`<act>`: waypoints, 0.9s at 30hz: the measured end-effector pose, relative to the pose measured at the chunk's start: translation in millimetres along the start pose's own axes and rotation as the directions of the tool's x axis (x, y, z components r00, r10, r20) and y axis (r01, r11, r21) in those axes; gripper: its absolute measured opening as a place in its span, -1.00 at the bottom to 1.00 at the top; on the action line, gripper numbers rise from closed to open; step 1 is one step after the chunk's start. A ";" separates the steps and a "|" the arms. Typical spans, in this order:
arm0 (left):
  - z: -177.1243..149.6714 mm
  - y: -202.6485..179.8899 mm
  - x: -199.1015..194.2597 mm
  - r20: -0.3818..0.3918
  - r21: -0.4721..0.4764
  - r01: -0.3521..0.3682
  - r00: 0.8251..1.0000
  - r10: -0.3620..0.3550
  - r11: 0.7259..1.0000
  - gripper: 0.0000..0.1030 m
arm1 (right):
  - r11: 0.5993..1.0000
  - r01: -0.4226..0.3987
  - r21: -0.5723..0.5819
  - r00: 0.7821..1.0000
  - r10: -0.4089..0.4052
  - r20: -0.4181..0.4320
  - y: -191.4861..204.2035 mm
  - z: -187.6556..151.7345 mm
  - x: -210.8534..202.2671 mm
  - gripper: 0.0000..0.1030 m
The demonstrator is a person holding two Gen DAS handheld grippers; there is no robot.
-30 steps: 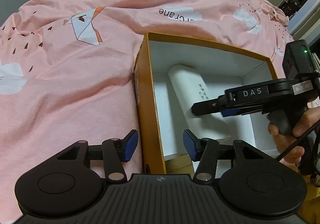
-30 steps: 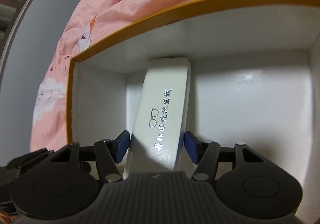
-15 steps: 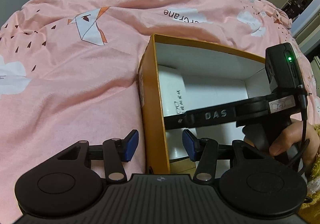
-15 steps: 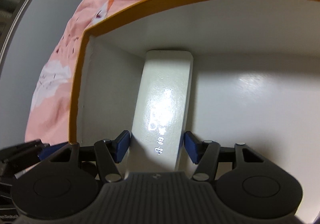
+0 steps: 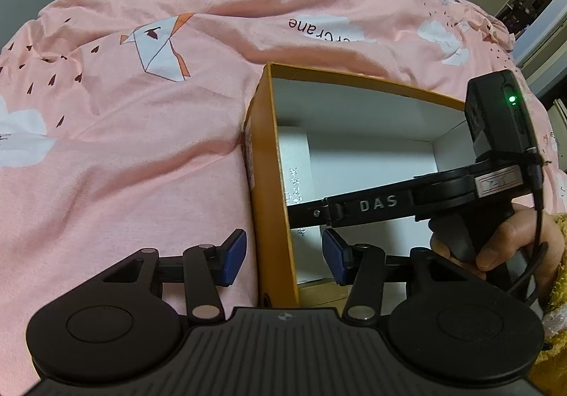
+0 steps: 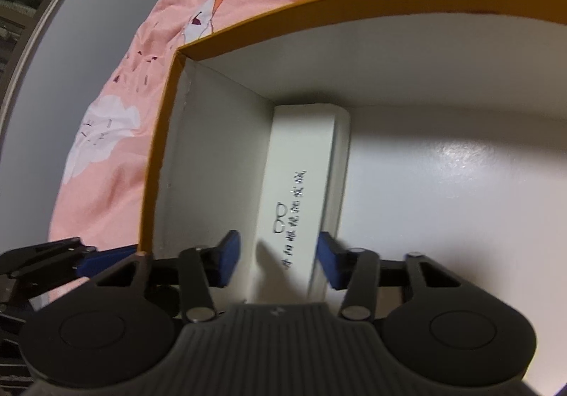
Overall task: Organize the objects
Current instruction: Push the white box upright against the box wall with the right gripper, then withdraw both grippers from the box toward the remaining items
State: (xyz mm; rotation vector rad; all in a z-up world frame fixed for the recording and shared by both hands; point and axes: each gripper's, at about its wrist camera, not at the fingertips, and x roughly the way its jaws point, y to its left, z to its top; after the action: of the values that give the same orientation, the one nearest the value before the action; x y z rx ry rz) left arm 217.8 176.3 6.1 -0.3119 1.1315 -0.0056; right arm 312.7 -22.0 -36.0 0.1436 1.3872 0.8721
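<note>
On the left lies the pink bedspread [image 5: 134,155], soft and rumpled, with the orange box [image 5: 271,183] standing on it; that yielding base is the first risk, since any sideways push could tip or slide the box. The left gripper [image 5: 281,256] straddles the box's near wall with its jaws part-open, one blue pad outside and one inside, neither visibly pressing, so it steadies nothing for now. Further right, inside the box, the white glasses case [image 6: 301,190] lies along the left inner wall, its far end against the back wall. The right gripper [image 6: 274,263] has the case between its pads and its jaws are closing; the right pad looks to touch the case edge while a gap shows at the left pad. If the closing jaws catch the case off-centre, it may twist or skid on the glossy floor, or get wedged against the wall. On the far right, the hand [image 5: 510,243] holding the right gripper has its cable near the rim, which could snag.
</note>
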 end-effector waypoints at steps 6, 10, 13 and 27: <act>-2.1 -4.8 -9.5 0.034 -0.002 0.008 0.999 -0.008 1.000 0.12 | 1.000 0.003 0.015 1.000 -0.003 0.007 -3.6 -1.4 -3.6 -0.30; -7.8 -13.1 -30.7 0.101 0.011 0.011 0.995 -0.012 1.000 0.12 | 1.000 -0.015 -0.018 0.999 0.016 0.049 3.3 -14.7 -34.4 -0.30; -18.7 -25.8 -54.2 0.175 0.041 0.012 0.984 -0.019 0.999 0.12 | 0.996 0.001 -0.089 0.992 0.010 0.123 15.2 -32.9 -71.2 -0.30; -122.4 -78.1 -80.7 0.166 0.083 0.166 0.970 -0.177 0.983 0.12 | 0.973 0.179 -0.146 0.936 -0.123 0.329 15.2 -198.7 -173.4 -0.26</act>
State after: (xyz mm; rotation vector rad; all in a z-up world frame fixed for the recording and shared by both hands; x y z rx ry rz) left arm 86.1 85.0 49.8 -0.3419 0.9274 -0.1672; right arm 140.3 -195.1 64.5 0.0393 1.0015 0.7967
